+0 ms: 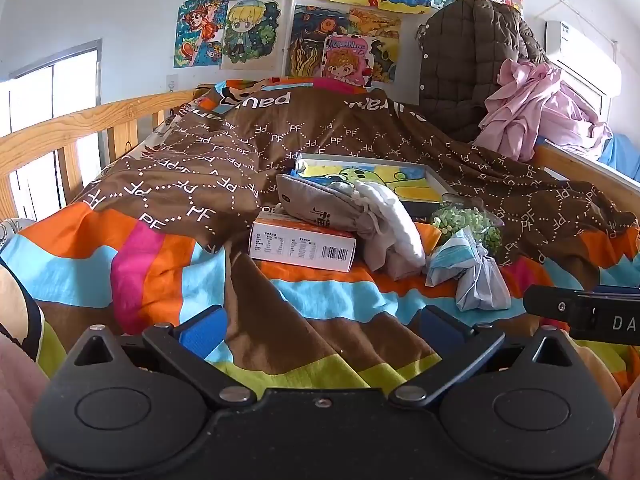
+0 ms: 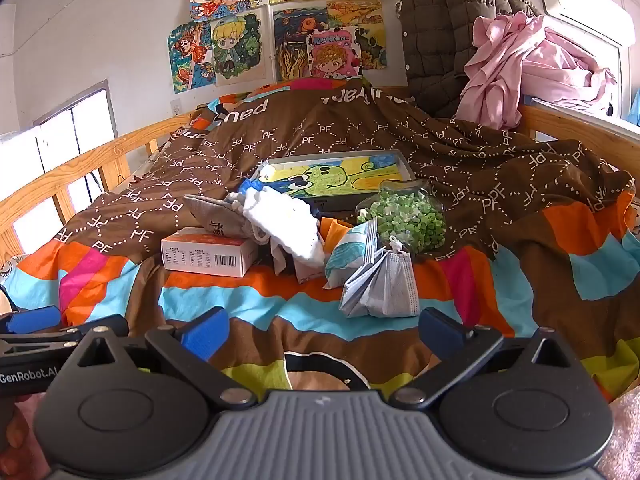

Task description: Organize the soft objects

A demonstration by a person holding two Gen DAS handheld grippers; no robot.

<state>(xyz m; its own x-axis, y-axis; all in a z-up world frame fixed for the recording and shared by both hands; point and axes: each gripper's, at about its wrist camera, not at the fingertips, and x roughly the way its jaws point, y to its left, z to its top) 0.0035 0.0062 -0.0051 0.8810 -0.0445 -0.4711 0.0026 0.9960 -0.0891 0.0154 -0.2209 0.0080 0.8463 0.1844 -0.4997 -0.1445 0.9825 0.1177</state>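
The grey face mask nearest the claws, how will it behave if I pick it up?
The grey face mask looks thin and creased, so it will probably flop and weigh little. It leans on folded packets, which may shift.

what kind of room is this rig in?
Likely a child's bedroom: a wooden bed rail, a brown and striped patterned quilt spread across the bed, and colourful hand-drawn cartoon pictures taped to the white wall.

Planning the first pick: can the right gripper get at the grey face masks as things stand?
Probably yes. The right gripper is open and empty, and the grey face masks lie just ahead of it on the bedspread, nothing between; only the blue-white packet leans against them.
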